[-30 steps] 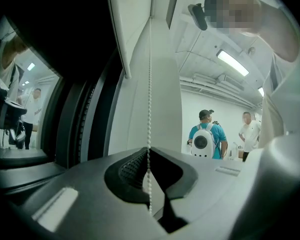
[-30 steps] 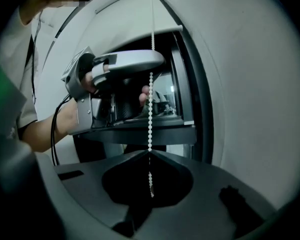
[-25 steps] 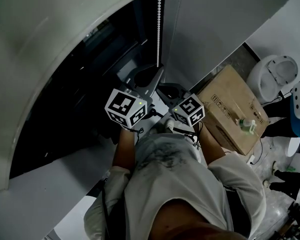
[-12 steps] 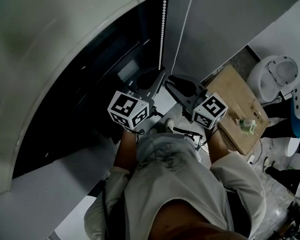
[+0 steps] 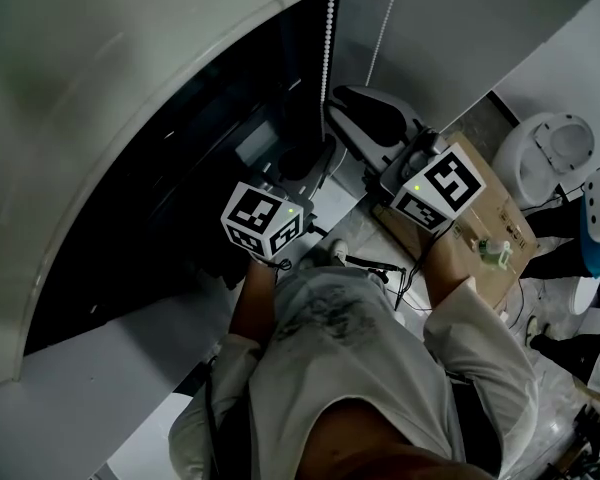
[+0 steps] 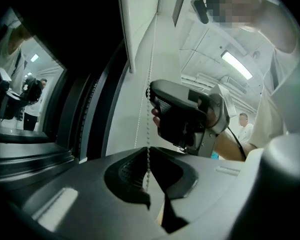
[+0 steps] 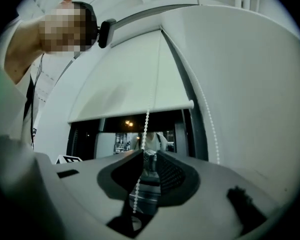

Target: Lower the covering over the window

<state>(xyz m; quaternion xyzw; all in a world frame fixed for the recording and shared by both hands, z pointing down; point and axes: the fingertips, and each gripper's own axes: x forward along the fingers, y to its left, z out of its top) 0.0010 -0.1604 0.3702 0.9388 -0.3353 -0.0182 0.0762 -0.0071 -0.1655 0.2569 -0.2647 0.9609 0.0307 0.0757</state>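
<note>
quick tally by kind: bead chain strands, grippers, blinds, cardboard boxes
bead chain strands: 2
grippers: 2 (left gripper shut on a strand; right gripper, jaws just opening, a strand between them)
roller blind: 1
cardboard box: 1
total: 6

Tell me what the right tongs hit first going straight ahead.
Probably the bead chain, already hanging between the right tongs, whose jaws have just been opening; behind it, the dark window pane, depth unclear.

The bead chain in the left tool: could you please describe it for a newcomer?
Find the dark window and follow its right edge to the white bead chain. Of its two strands, yours is the one nearer the glass, running down into the shut left tool.
</note>
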